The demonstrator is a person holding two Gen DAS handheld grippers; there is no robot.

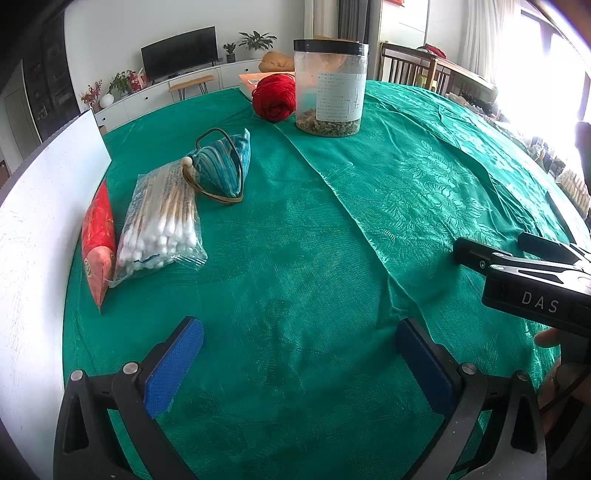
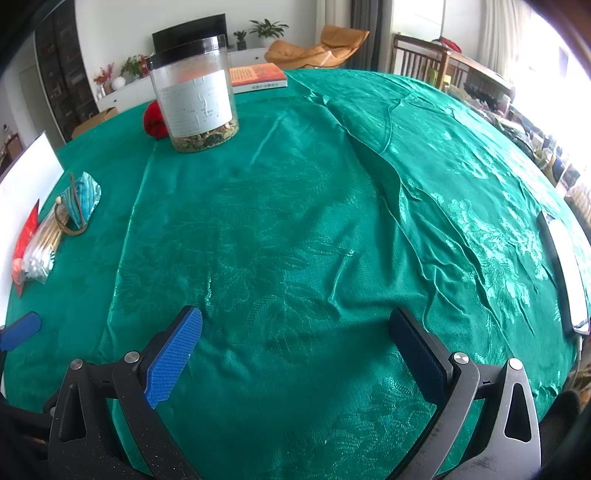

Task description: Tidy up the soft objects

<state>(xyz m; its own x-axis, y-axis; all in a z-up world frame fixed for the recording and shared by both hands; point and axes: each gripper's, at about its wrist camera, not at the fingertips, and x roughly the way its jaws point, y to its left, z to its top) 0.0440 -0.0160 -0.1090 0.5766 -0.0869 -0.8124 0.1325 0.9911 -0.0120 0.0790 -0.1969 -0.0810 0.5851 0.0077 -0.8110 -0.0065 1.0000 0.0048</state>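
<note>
Grippers, left gripper [image 1: 299,354] and right gripper [image 2: 295,350], gape wide, holding nothing; far left, the slippery cotton swab bag [image 1: 159,225] could squirt free if pinched off-centre.

Bright daylight floods from blown-out windows on the right, glinting off the shiny green patterned tablecloth [image 2: 480,229]; fisheye edges bend and darken.

White walls rise behind a long white low cabinet [image 1: 162,92] at eleven o'clock, bearing a black flat television [image 1: 180,51] and green potted plants [image 1: 256,40]. Bright curtained windows [image 2: 495,33] glare at two o'clock.
</note>
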